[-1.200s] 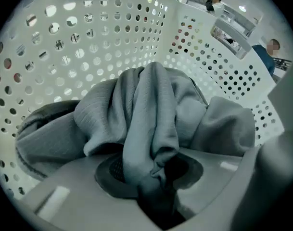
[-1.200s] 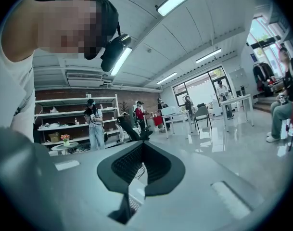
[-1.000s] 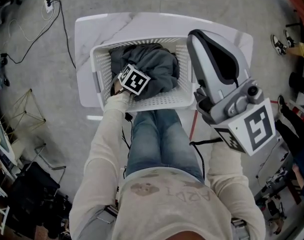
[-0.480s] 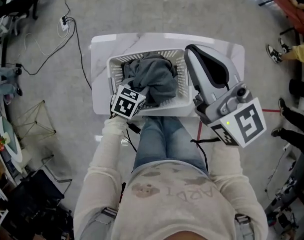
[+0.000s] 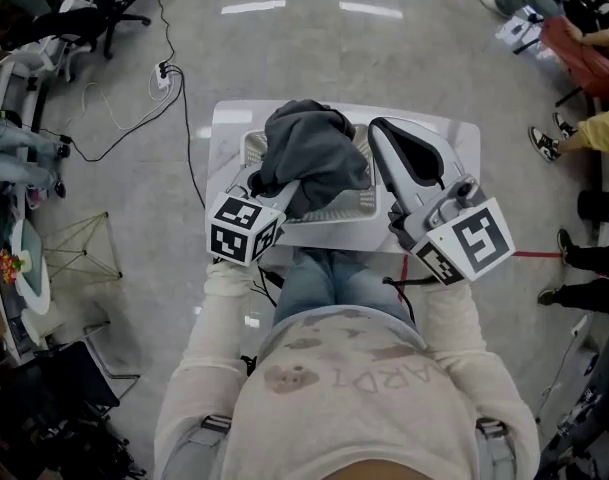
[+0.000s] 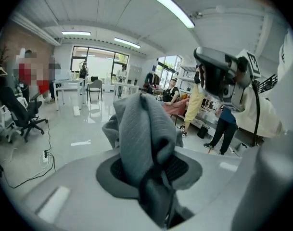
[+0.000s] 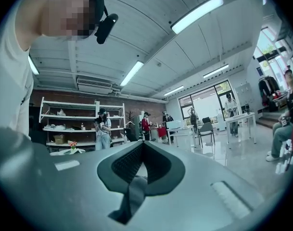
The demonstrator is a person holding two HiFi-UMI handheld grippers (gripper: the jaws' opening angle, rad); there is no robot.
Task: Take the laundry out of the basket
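Looking down in the head view, a white laundry basket point(image 5: 329, 230) sits on a pale marbled desk point(image 5: 229, 118) at upper centre of the frame, just beyond the person's jeans-clad knees point(image 5: 329, 278). The left claw point(image 5: 276, 194), at the basket's left front corner, has a bunched grey garment point(image 5: 314, 148) pinched in it, and the cloth rises in a heap above the basket's rim. The right claw point(image 5: 409, 153) hovers over the right side of the basket, just beside the garment. In the left gripper view, the left claw point(image 6: 153, 172) is closed down on a thick fold of the grey garment point(image 6: 139, 129), which stands up from between the jaws through the middle of the frame; the right claw point(image 6: 223, 76) shows at upper right. In the right gripper view, the right claw point(image 7: 142, 165) has its jaws brought together with nothing between them, pointing at an open room with shelves and people at the back
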